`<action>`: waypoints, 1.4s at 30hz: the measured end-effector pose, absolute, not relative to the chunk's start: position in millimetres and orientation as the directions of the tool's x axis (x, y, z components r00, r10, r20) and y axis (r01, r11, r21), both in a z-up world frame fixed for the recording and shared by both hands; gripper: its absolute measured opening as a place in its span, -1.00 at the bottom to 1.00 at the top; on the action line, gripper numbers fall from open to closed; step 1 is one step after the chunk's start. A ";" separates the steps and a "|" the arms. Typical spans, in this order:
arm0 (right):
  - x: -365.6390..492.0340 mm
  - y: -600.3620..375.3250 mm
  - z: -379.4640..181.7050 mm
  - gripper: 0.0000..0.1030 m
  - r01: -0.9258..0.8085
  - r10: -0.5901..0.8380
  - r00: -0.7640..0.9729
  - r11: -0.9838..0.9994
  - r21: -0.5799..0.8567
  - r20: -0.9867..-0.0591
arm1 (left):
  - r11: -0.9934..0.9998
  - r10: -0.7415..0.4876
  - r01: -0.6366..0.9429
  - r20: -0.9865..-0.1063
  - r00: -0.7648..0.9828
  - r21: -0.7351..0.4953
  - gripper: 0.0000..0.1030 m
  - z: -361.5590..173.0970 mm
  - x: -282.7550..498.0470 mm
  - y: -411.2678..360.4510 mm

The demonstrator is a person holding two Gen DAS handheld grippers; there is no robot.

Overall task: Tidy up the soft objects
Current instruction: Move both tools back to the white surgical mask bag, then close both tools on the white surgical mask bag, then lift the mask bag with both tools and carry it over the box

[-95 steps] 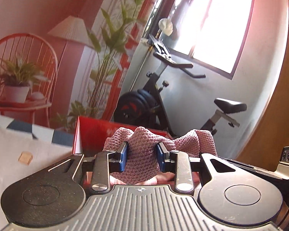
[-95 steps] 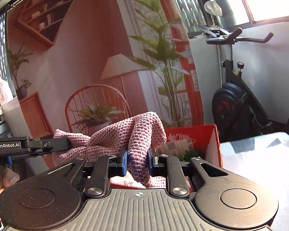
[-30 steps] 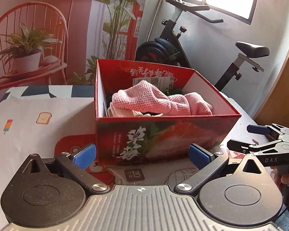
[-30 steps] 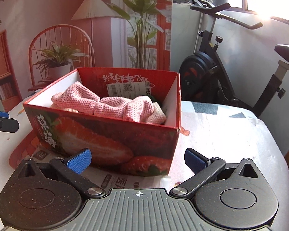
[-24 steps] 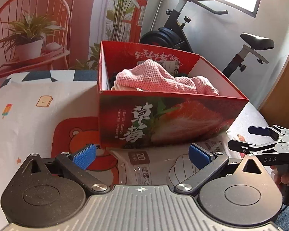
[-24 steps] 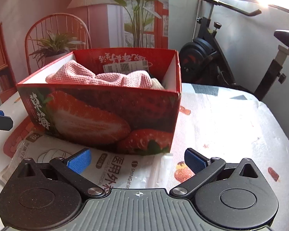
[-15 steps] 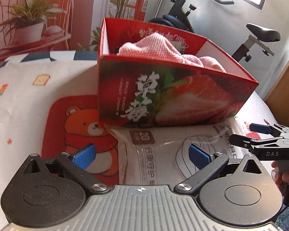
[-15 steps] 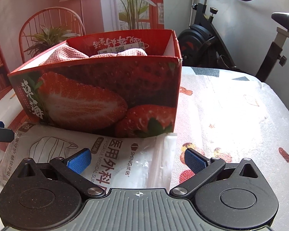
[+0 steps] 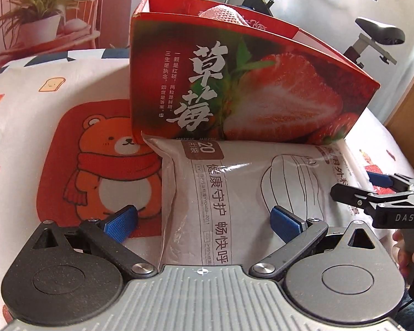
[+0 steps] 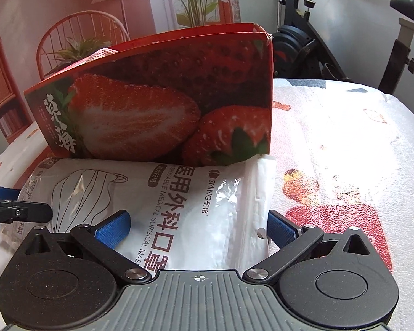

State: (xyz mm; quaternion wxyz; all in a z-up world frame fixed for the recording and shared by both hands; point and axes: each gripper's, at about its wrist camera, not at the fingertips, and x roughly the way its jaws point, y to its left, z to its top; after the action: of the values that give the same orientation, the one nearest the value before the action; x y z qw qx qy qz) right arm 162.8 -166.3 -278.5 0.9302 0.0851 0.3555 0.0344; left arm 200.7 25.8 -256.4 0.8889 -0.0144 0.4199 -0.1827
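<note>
We hold the left gripper [image 9: 202,222] and right gripper [image 10: 197,224] spread wide, both empty. Each straddles the flat white plastic mask packet [image 9: 234,193] (its far edge against the red strawberry-printed cardboard box [image 9: 234,82]).

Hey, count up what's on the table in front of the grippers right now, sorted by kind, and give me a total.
Strawberry box: 1
Pack of surgical masks: 1
Pink knitted cloth showing above the box rim: 1
Bear mat: 1
Total: 4
Both the left gripper and the right gripper are open, holding nothing.
</note>
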 end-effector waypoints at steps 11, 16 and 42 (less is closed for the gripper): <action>159.3 -177.2 -279.6 0.99 -0.022 0.158 0.759 0.976 0.218 -0.631 | 0.945 -0.313 0.268 -0.743 0.592 -0.186 1.00 -257.4 201.5 20.3; 159.7 -173.6 -279.1 0.99 -0.027 0.148 0.754 0.981 0.194 -0.640 | 0.943 -0.320 0.271 -0.758 0.569 -0.195 1.00 -254.7 208.3 22.3; 136.4 -163.3 -264.5 0.94 -0.094 0.304 0.686 0.938 0.334 -0.661 | 0.908 -0.417 0.290 -0.723 0.551 -0.303 0.17 -243.3 158.6 22.5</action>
State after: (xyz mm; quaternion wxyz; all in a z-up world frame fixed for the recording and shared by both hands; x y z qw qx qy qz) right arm 136.4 -163.3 -264.5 0.9078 0.1377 0.3807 0.1096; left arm 158.6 22.5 -243.3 0.8775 -0.0740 0.4288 -0.2015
